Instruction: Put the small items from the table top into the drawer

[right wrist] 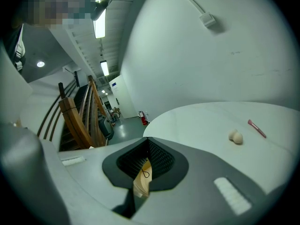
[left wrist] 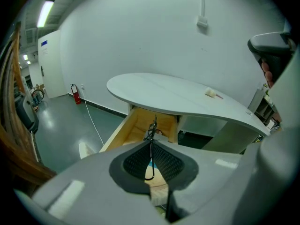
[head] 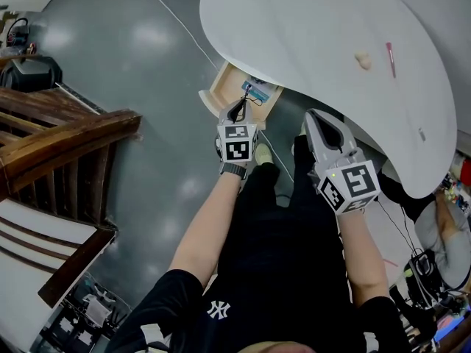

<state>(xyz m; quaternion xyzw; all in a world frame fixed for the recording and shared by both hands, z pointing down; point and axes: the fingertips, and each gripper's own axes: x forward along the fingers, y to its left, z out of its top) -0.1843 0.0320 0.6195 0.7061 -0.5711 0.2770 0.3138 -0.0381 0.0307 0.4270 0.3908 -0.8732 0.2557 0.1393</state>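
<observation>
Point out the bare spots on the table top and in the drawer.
Table top: bare across its whole left and middle, up to the cream lump and pink stick near the right. Drawer: bare wood along its left side; crowded at the right, round the blue-labelled item.

Drawer [head: 221, 87] half hidden under the table top [head: 309, 28], things [head: 255, 91] inside too small to tell, thin black loop [left wrist: 151, 159] in left gripper [head: 238, 110] unclear.

Head view looks steeply down from above on table [head: 316, 35] and drawer [head: 223, 88]; both gripper views face forward from near the table's edge; all share its top.
</observation>
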